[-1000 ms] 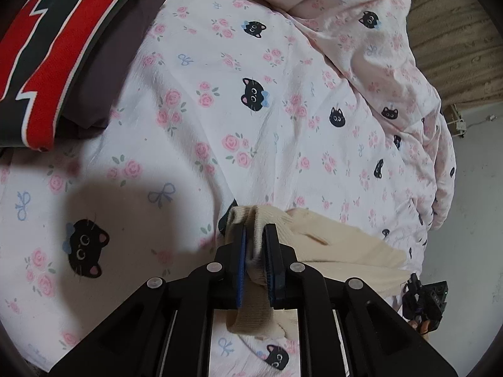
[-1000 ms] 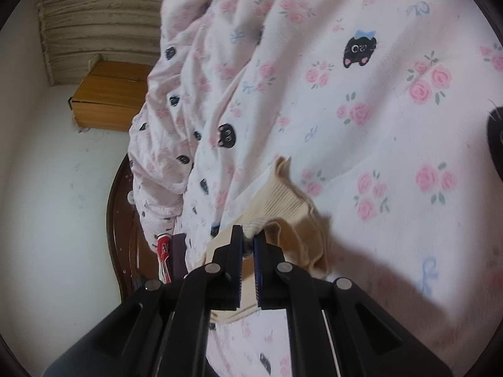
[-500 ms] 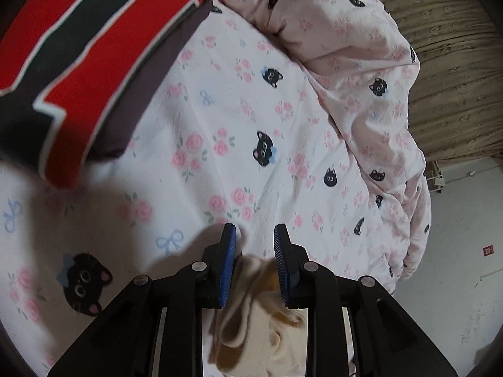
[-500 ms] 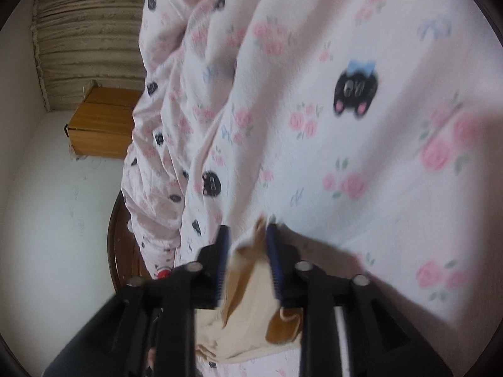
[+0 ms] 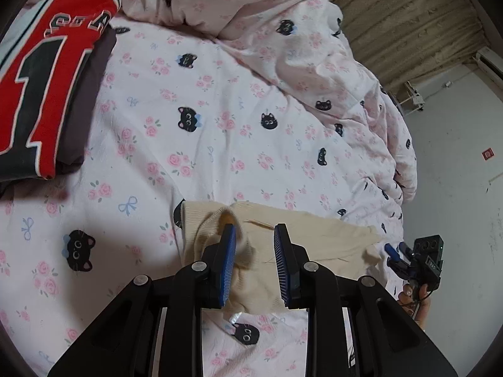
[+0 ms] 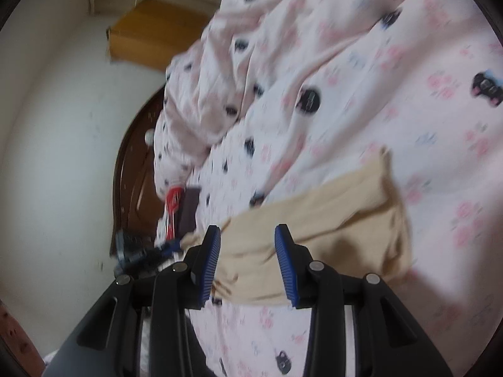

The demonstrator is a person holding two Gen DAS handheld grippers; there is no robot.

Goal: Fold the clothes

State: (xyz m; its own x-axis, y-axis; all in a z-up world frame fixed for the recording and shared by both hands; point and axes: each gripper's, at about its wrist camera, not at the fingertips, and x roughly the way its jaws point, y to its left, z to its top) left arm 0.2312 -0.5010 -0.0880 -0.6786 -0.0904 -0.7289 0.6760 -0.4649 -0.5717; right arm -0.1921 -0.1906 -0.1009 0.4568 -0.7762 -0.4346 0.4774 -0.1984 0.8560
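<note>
Cream knit lies loose between the spread pads of the left hand-held gripper (image 5: 254,264), its ribbed edge brushing one pad, so a careless lift could snag the cream garment (image 5: 283,245) and undo the fold. The right hand-held gripper (image 6: 248,264) is likewise spread above the garment's other end. It lies flat on the bed (image 5: 204,125), well apart from the folded red jersey (image 5: 41,94).

A folded sweater (image 5: 301,245) lies flat on the bed (image 5: 204,100). The left tongs (image 5: 254,264) hang over one end of it, and the right tongs (image 6: 248,260) hang over the other end. A stack of folded clothes (image 5: 47,88) sits farther back on the left. A bunched quilt (image 5: 283,25) lies behind, along the bed's far side.
</note>
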